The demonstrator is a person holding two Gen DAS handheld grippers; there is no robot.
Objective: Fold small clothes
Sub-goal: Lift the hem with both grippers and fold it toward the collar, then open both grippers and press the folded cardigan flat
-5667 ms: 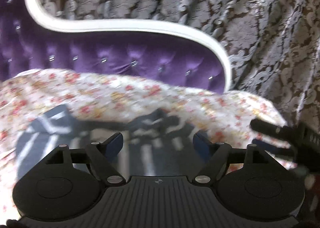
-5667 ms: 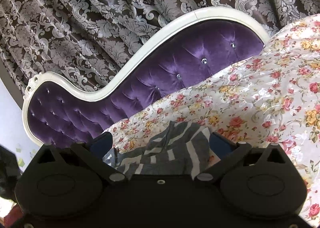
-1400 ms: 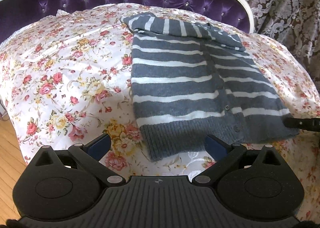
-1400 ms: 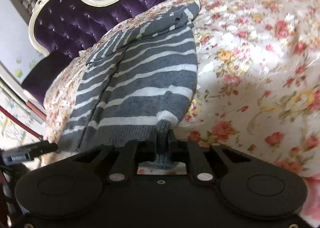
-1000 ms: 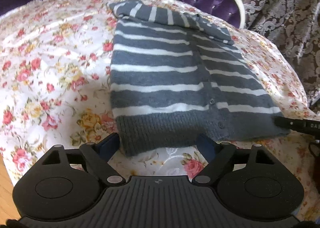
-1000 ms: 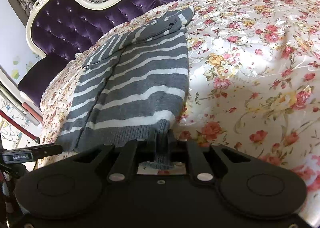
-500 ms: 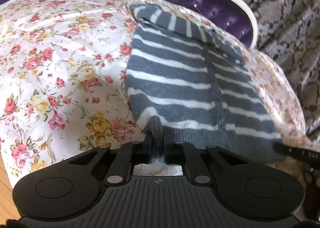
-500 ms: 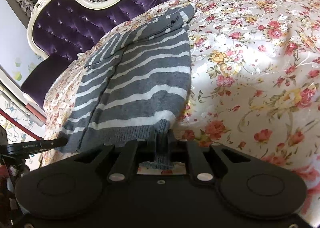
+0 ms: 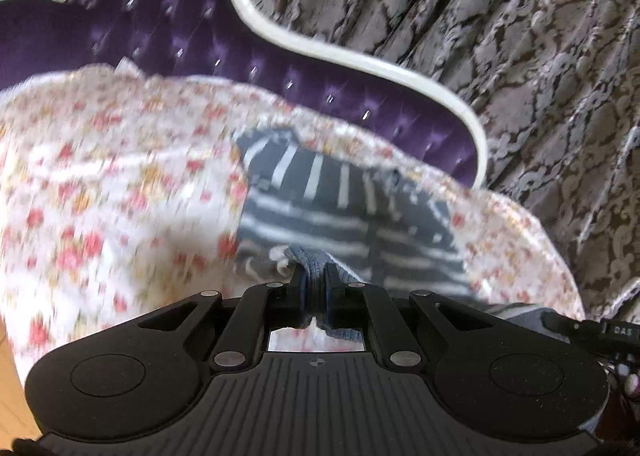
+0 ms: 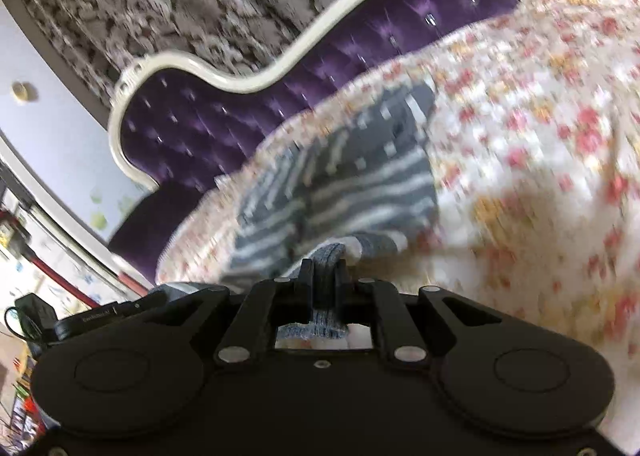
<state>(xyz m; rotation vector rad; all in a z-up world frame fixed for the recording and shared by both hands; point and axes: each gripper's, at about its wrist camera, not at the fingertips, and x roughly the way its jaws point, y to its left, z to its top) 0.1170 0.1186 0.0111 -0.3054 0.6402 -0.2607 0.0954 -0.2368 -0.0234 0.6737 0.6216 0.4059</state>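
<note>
A small grey cardigan with white stripes (image 9: pixel 344 211) lies on the flowered bedspread (image 9: pixel 120 191); it also shows in the right wrist view (image 10: pixel 352 179). My left gripper (image 9: pixel 314 280) is shut on the ribbed hem at the cardigan's left corner. My right gripper (image 10: pixel 324 276) is shut on the hem at its right corner. Both hem corners are lifted off the bedspread and sit over the cardigan's lower body. The folded sleeves lie across the far end. Both views are blurred by motion.
A purple tufted headboard with a white frame (image 9: pixel 360 59) stands behind the bed, with patterned curtains (image 9: pixel 520 35) beyond. The other gripper's tip (image 9: pixel 588 330) shows at the right edge of the left wrist view. The bed's near edge lies below both grippers.
Both grippers have lifted the hem and carried it forward toward the headboard. The left gripper shut on the hem about half a second ago; the right one has stayed shut.
</note>
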